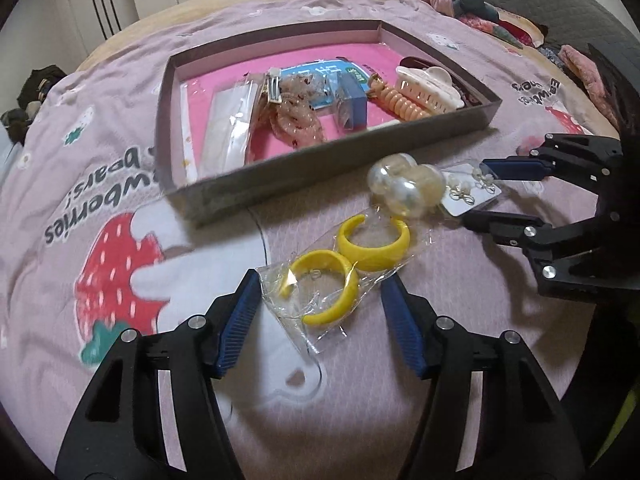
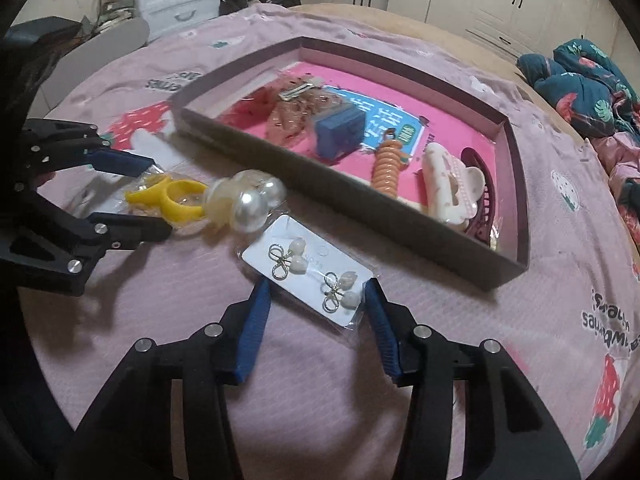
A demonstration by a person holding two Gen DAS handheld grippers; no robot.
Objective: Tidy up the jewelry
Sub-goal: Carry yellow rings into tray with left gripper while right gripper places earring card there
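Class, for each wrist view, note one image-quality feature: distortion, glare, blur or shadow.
Left wrist view: fisheye bends the straight walls of the tray; glare glints on the bag of the yellow earrings. Right wrist view: the pearl clip looks soft and blurred, the earring card sharper; the left gripper casts a shadow on the bedspread.

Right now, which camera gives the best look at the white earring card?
The right wrist view: the earring card lies whole between the open right gripper fingers, both pairs visible. The left wrist view shows it small at the edge, partly hidden behind the pearl hair tie.
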